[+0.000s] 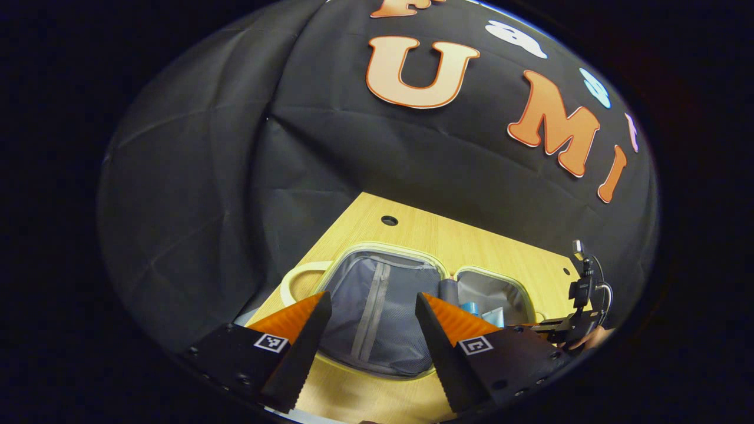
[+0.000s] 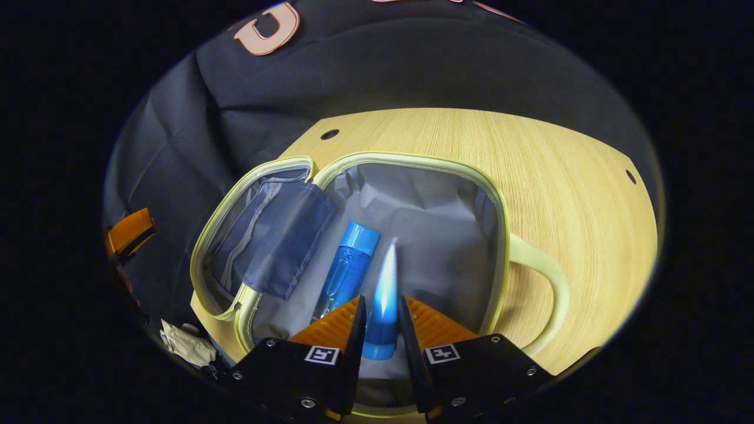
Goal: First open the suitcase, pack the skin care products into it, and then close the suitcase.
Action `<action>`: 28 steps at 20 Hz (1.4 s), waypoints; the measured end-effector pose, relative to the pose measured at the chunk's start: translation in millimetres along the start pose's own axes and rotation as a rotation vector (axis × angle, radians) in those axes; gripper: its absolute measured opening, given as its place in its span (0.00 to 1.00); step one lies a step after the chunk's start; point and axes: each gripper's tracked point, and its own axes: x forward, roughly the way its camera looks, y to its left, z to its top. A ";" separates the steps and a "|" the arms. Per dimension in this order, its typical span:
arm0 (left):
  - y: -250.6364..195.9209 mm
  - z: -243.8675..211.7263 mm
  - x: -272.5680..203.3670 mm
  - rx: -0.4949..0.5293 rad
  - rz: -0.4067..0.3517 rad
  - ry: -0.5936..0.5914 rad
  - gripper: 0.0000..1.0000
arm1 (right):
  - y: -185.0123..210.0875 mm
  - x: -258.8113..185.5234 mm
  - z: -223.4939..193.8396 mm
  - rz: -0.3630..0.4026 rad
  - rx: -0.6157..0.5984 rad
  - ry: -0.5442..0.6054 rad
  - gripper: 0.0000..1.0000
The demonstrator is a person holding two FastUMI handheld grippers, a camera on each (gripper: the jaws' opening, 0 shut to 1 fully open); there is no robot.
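1. On the light wooden table [image 2: 577, 194] lies the open suitcase [image 2: 498, 206], a pale yellow-rimmed case with grey lining, both halves spread flat side by side.
2. From the right gripper view, the near half is seen from above, with its curved carry handle [image 2: 548, 277] resting on the table on the right side, and the far half with a loose grey fabric flap [image 2: 291, 241] on the left.
3. From the left gripper view, the other half [image 1: 377, 306] lies nearest, showing a zipped mesh divider and a second handle [image 1: 297, 280] at its left end; the half holding the products is farther off, to the right.
4. Inside the lined half, the right gripper view shows a blue bottle [image 2: 347, 271] with a blue cap lying on the lining, just beside the tube.
5. Between the fingers of the right gripper [image 2: 382, 330] sits a blue tube [image 2: 383, 306], pinched on both sides, its narrow end pointing forward above the lining.
6. Above the table near the suitcase, the left gripper [image 1: 371, 318] hangs with its fingers spread wide and nothing between them.
7. At the right edge of the left gripper view, the right gripper's body [image 1: 580, 306] appears above the far half.
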 end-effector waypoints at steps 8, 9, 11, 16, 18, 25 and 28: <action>43.0 -1.0 11.8 -0.053 0.099 -0.015 0.89 | -16.0 -33.5 28.4 -0.044 -0.025 -0.132 0.37; 50.4 -1.7 15.8 -0.068 0.112 -0.012 0.90 | -20.7 -42.6 36.3 -0.051 -0.025 -0.169 0.37; 64.6 -4.9 22.3 -0.112 0.129 0.004 0.91 | -31.5 -61.3 52.2 -0.067 -0.041 -0.245 0.51; 96.3 -20.3 44.7 -0.341 0.150 0.045 0.92 | -70.0 -103.7 74.9 -0.175 -0.073 -0.380 0.86; 105.3 -36.7 57.4 -0.402 0.152 0.083 0.92 | -83.9 -123.3 86.3 -0.208 -0.075 -0.447 0.89; 136.0 -48.4 92.4 -0.661 0.152 0.125 0.92 | -129.3 -178.1 95.1 -0.364 -0.140 -0.535 0.92; 142.5 -57.0 110.3 -0.717 0.149 0.170 0.92 | -127.1 -197.0 99.8 -0.380 -0.145 -0.566 0.93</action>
